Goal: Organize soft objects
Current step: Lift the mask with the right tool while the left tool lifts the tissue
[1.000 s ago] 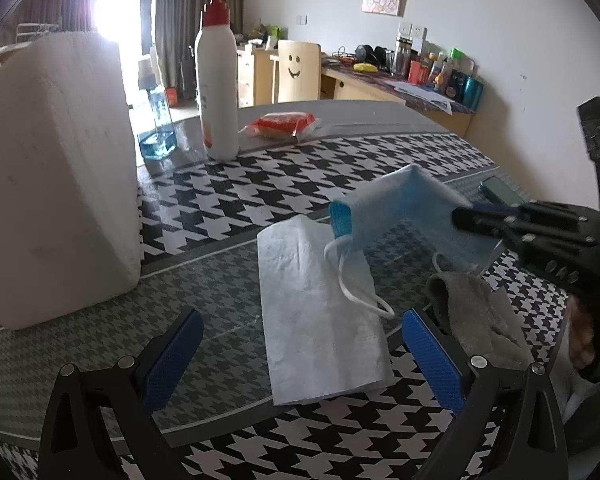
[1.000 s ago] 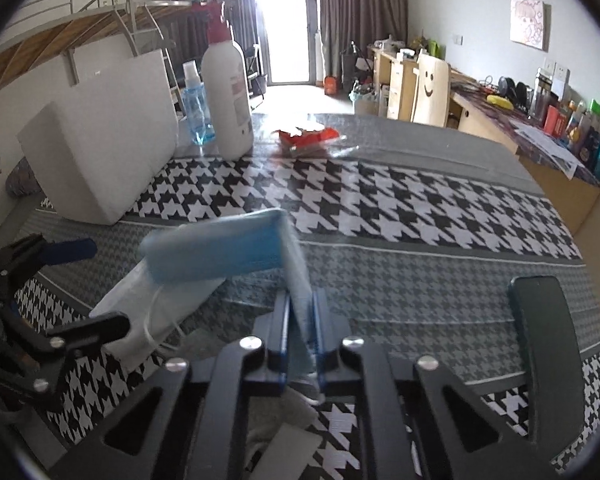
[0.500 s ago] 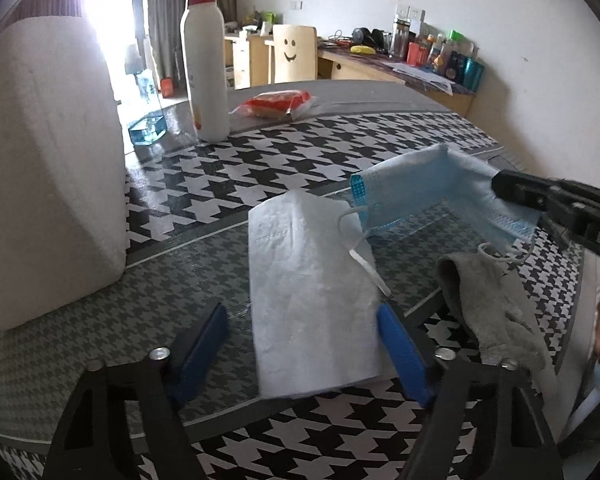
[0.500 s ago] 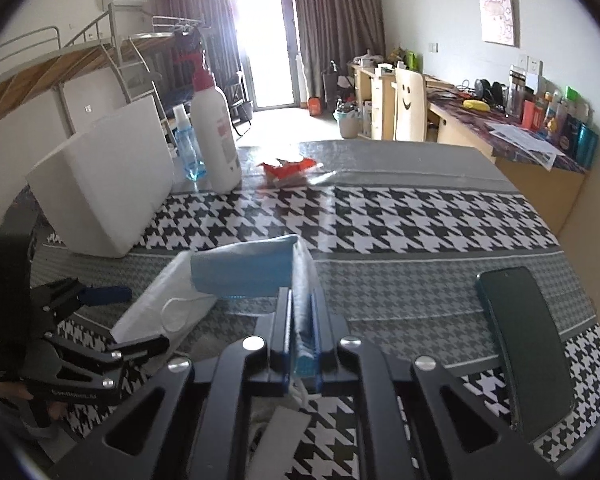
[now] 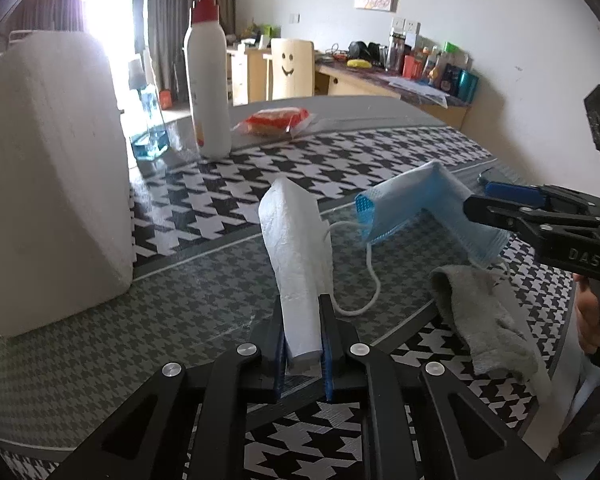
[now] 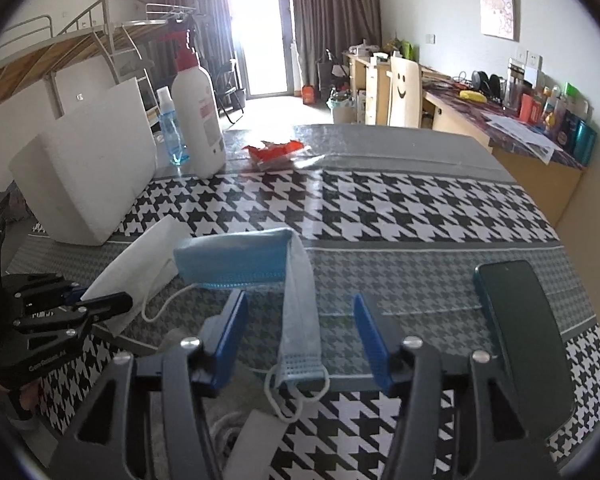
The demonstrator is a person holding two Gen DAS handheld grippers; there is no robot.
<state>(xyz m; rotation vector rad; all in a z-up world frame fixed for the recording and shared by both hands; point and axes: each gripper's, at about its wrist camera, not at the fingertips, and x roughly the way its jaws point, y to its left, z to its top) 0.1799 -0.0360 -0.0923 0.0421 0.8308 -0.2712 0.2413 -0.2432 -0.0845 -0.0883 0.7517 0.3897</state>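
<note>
Paper towel, folded, near end pinched in left gripper, long axis running away over the table. Face mask draped between right gripper pads, opening, untouched. Grey cloth nearest right gripper.

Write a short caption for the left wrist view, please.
Left gripper clamps white tissue; blue mask sags nearby.

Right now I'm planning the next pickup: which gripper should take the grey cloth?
Right. The right gripper is opening off the blue mask, while the left gripper is clamped on the white tissue; grey cloth lies right.
</note>
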